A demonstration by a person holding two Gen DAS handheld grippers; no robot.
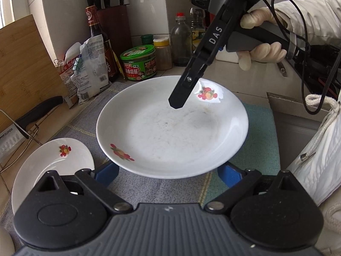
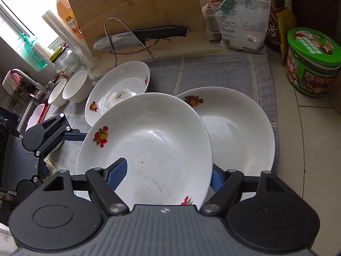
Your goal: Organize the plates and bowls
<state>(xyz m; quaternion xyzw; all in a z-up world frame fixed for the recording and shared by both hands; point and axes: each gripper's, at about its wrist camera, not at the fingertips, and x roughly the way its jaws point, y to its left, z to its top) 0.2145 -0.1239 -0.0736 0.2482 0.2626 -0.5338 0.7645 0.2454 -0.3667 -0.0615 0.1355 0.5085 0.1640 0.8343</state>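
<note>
Jaws of right gripper (image 2: 167,175) clench plate (image 2: 149,132); left gripper's (image 1: 168,175) gape beneath, perhaps touching.

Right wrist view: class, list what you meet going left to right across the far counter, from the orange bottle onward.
Orange bottle → wooden cutting board → white packet bag → dark sauce bottle → green-lidded jar.
</note>
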